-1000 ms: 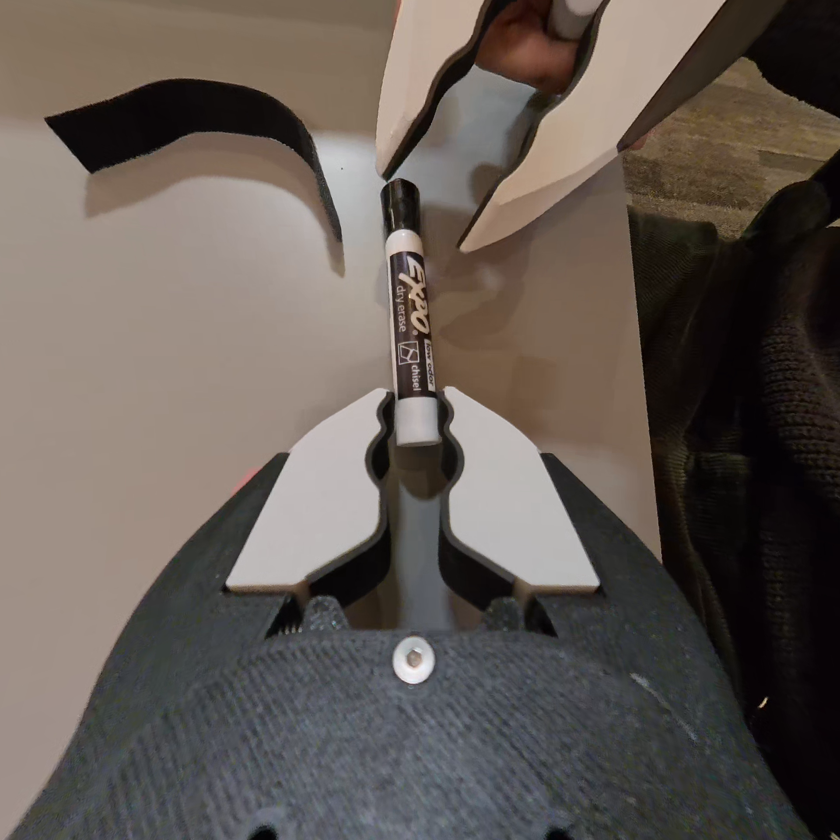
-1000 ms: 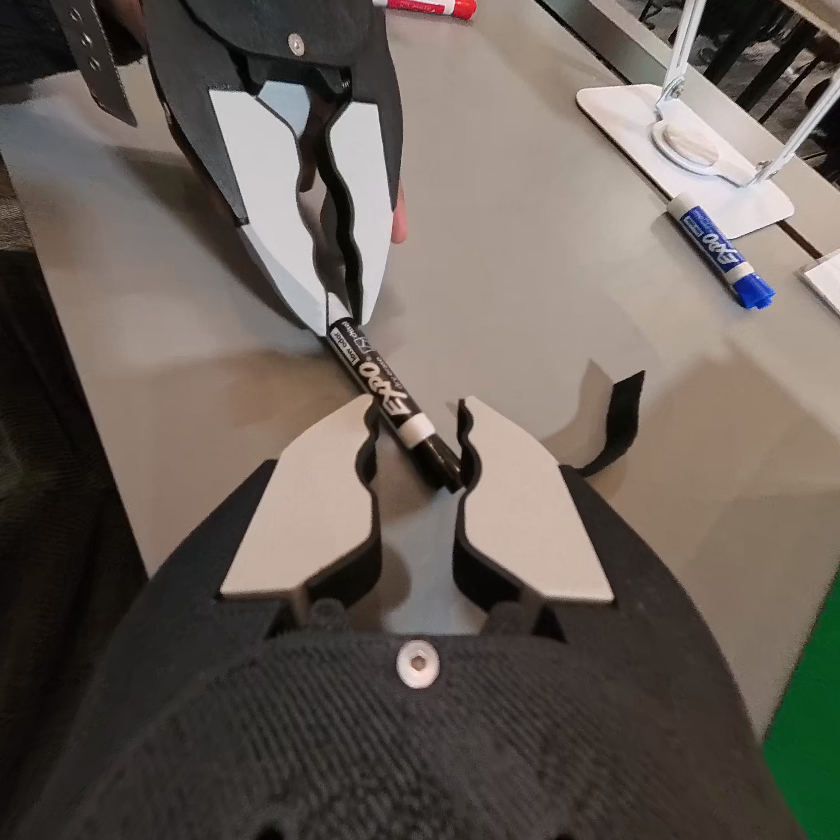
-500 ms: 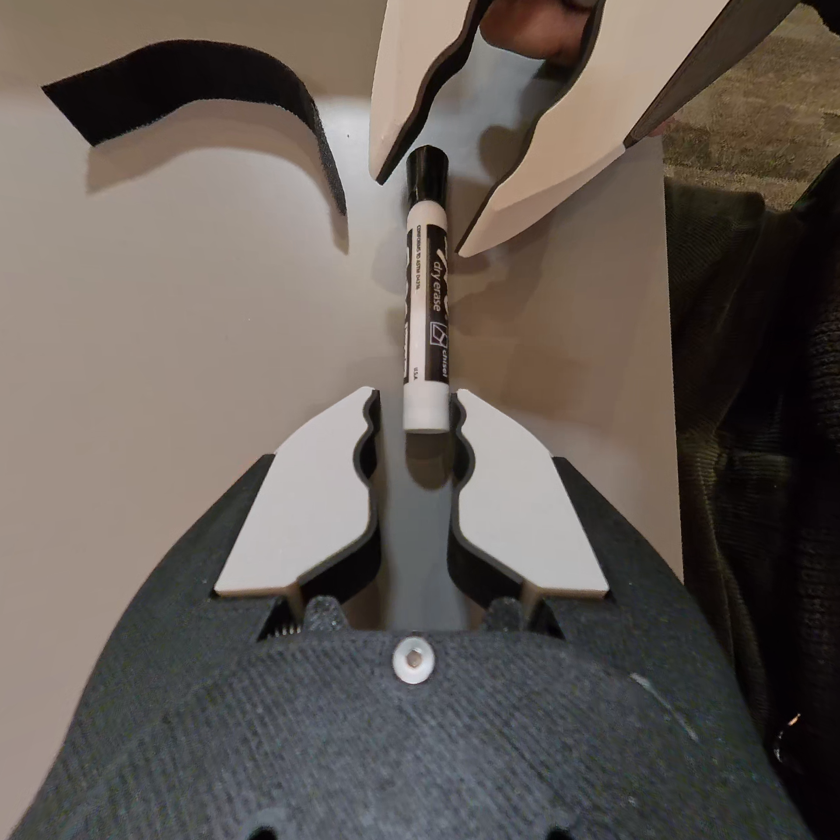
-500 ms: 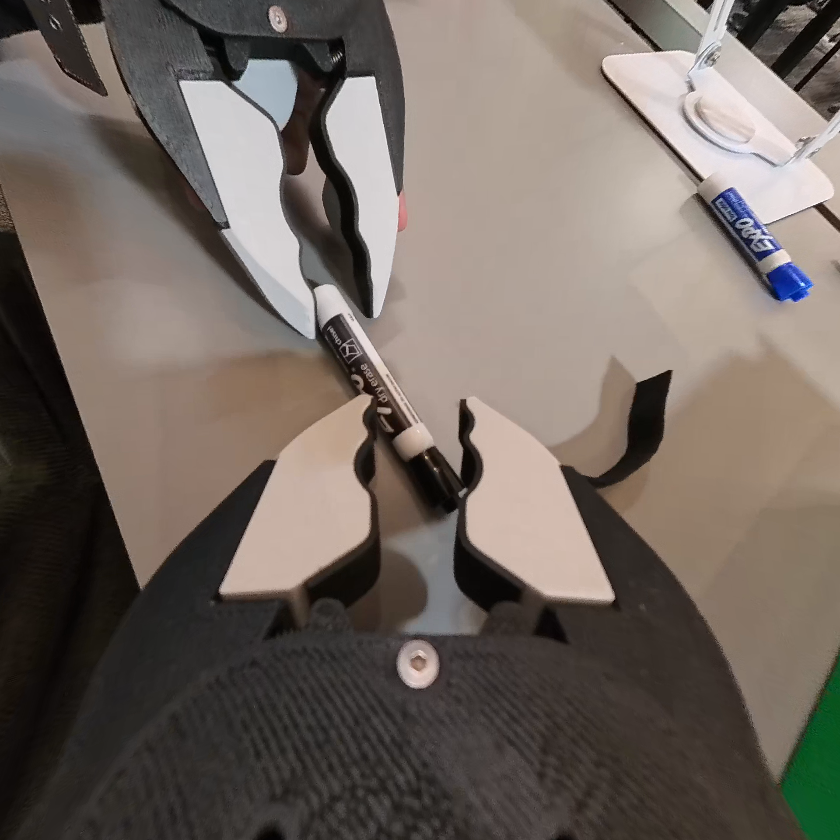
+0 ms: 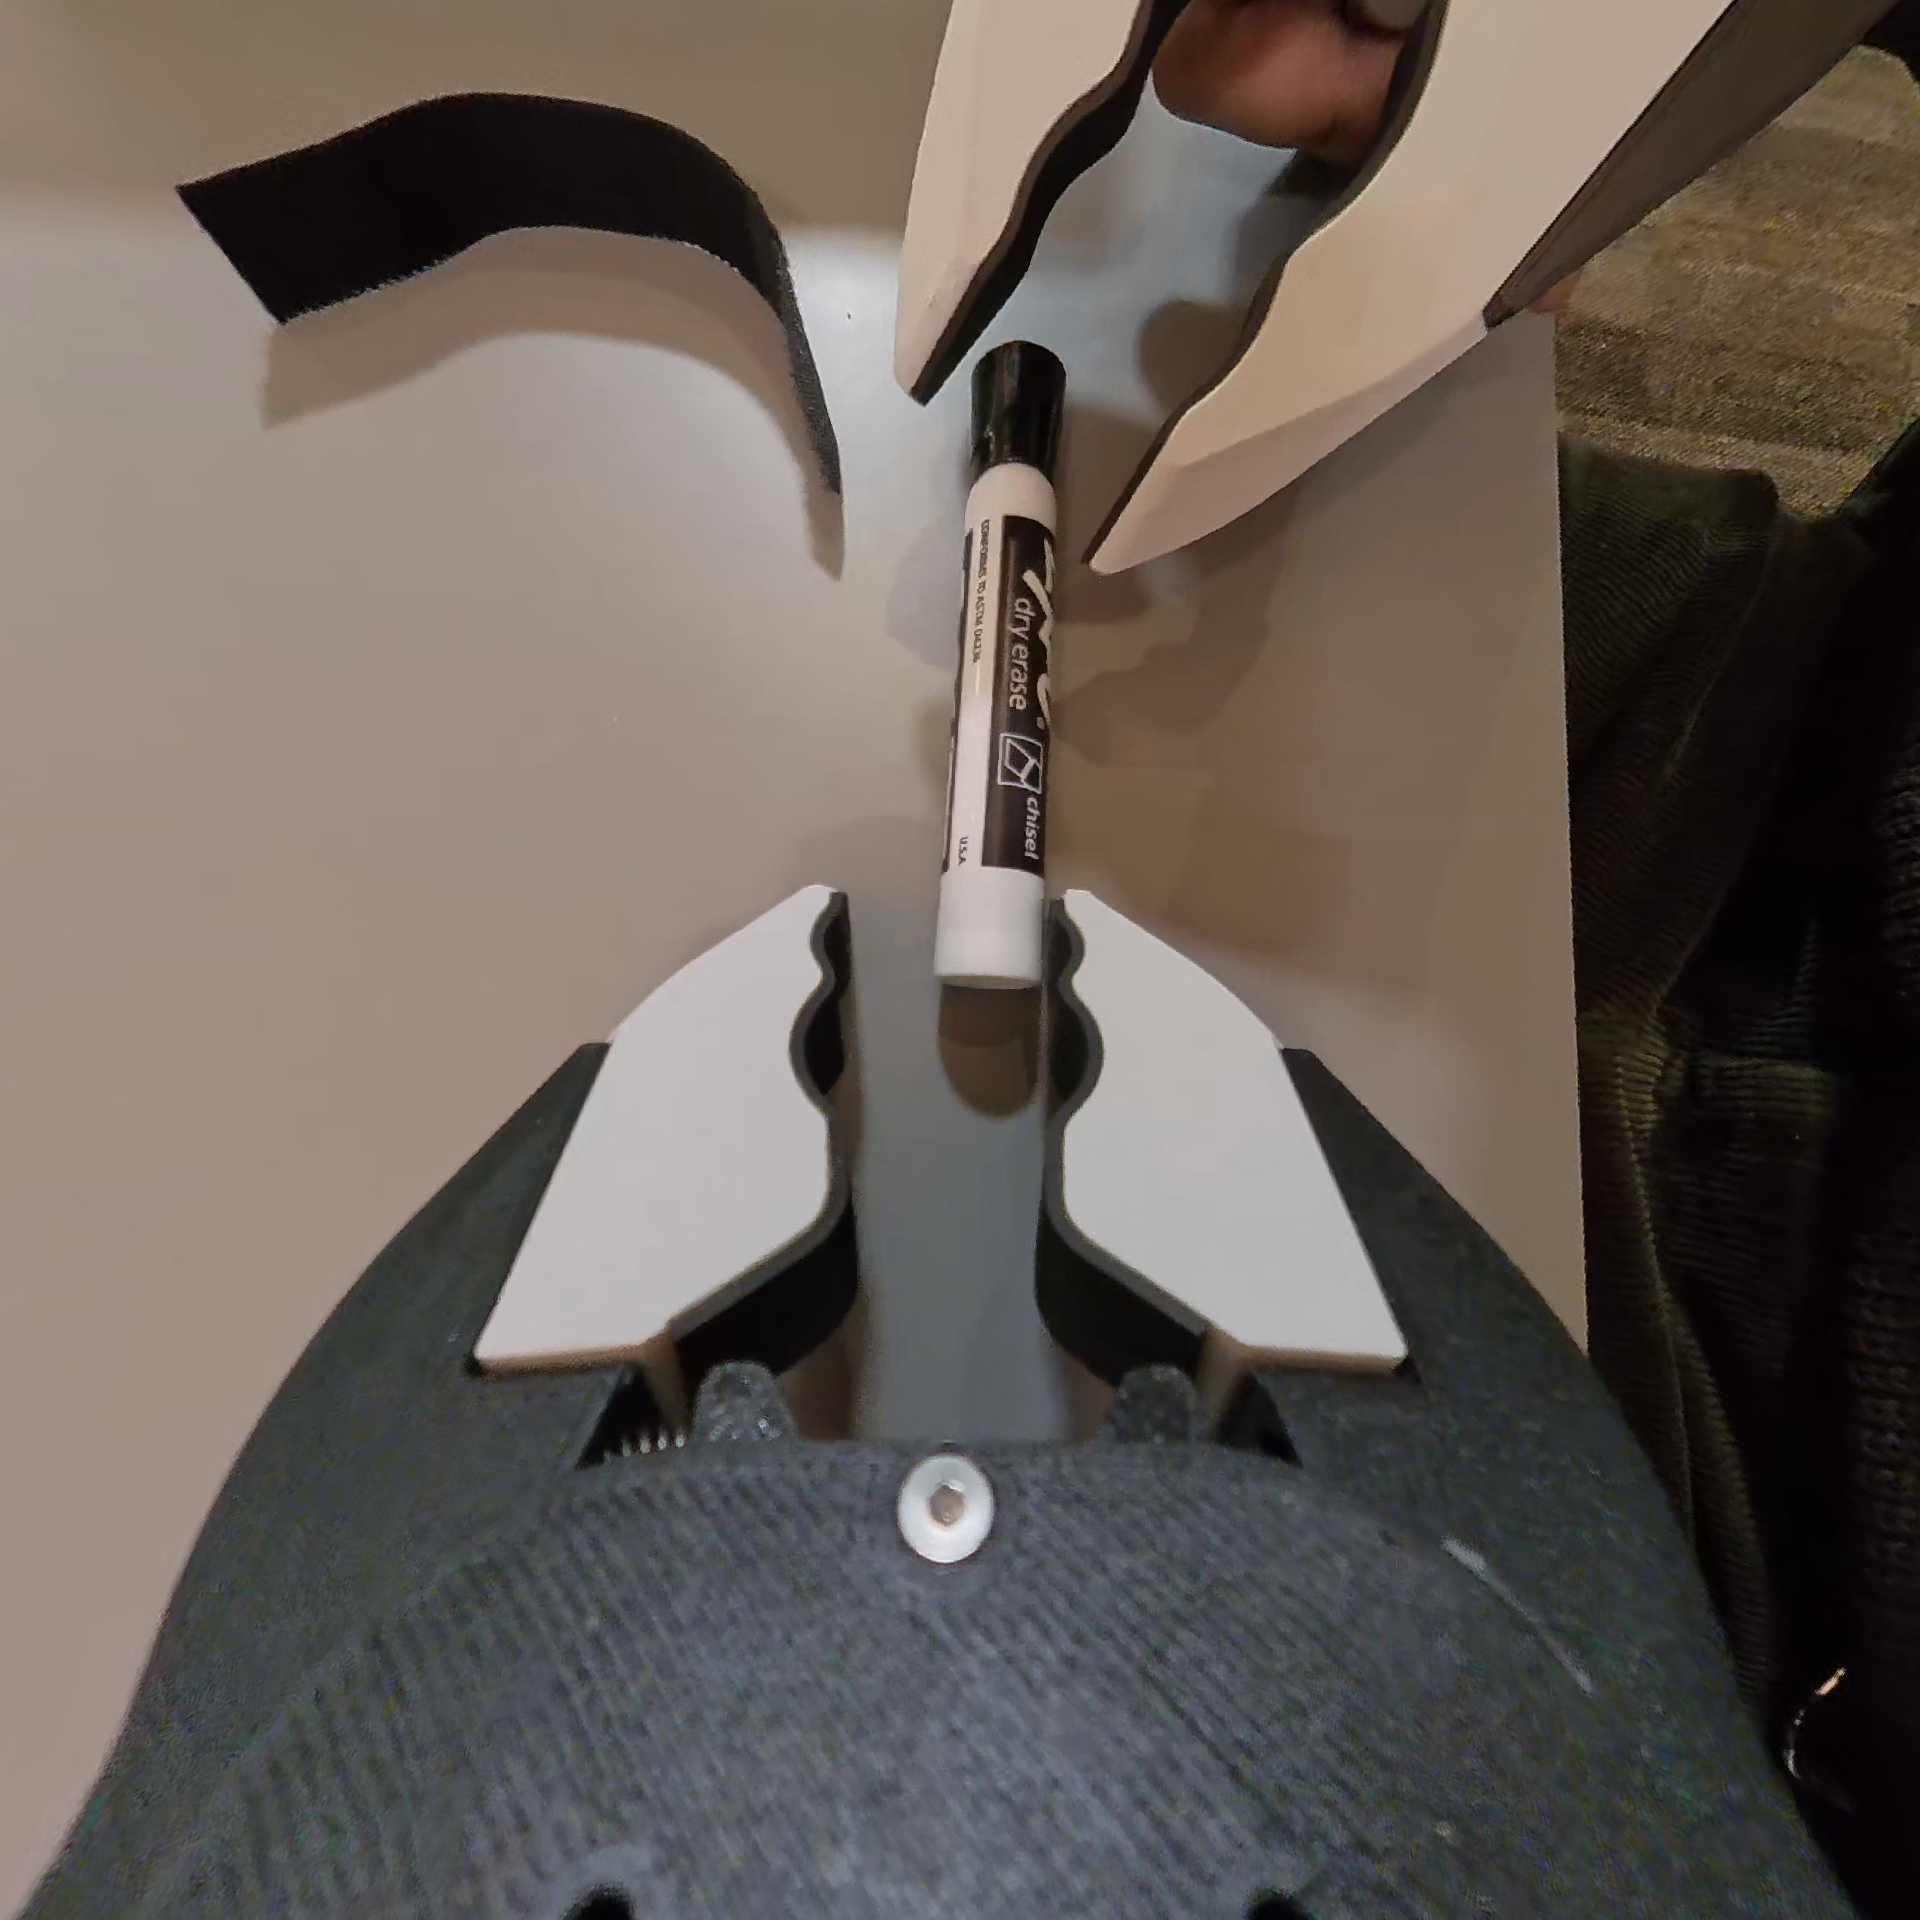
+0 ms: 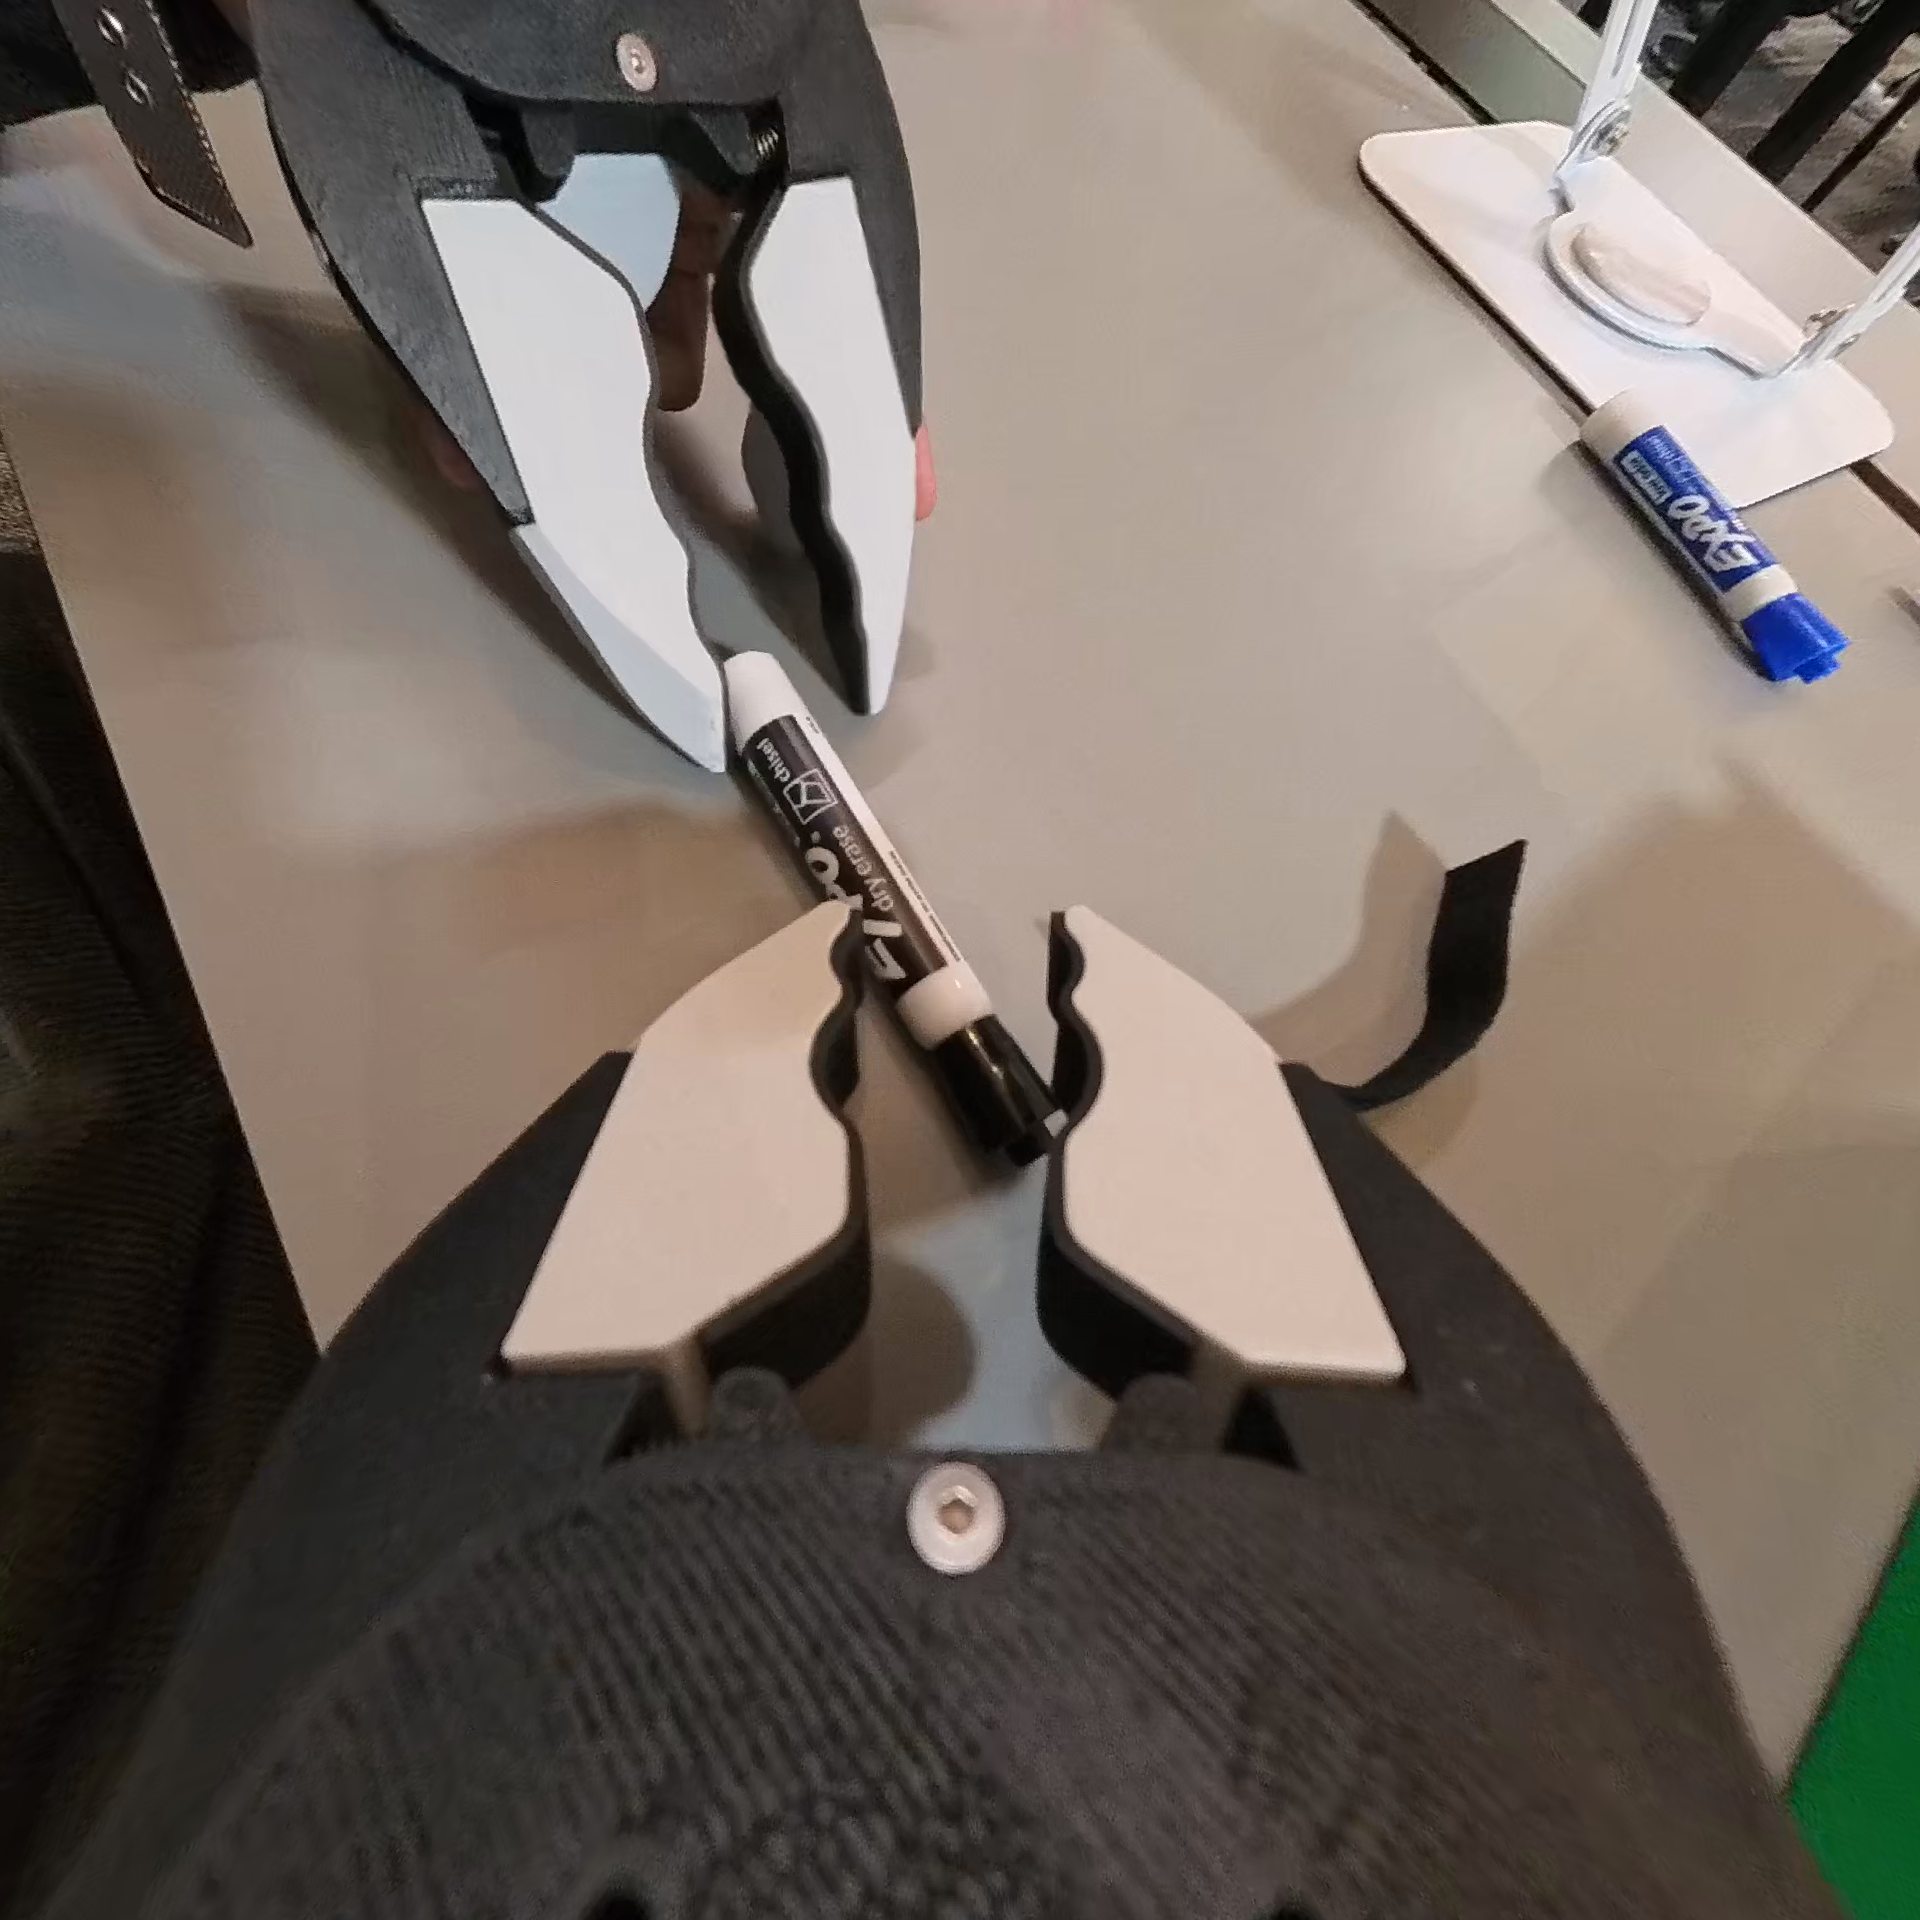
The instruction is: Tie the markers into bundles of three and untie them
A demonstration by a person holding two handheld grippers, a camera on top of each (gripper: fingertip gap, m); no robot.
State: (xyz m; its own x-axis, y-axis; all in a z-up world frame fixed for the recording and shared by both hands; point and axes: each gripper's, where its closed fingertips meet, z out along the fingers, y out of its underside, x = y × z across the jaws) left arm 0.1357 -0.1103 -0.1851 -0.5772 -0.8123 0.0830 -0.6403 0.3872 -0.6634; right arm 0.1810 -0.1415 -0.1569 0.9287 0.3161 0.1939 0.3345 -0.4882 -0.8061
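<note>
A black dry-erase marker lies on the grey table, loose. My left gripper is open, its fingertips on either side of the marker's white end, not gripping it. My right gripper is open at the far end, straddling the black cap. In the right wrist view the marker runs from my right gripper to the left gripper. A black fastening strap lies curled beside the marker, also in the right wrist view.
A blue marker lies at the far right by a white stand base. The table edge runs close beside the marker, with a person's dark clothing beyond it. A green surface shows past the other edge. Left tips to right tips: about 7 cm. The black fastening strap lies some 10 cm from my right tips, 15 cm from my left tips.
My left gripper opened and let go of the marker's white end, then widened. The marker rolled about its axis and now lies free. My right gripper stayed open around the cap.
</note>
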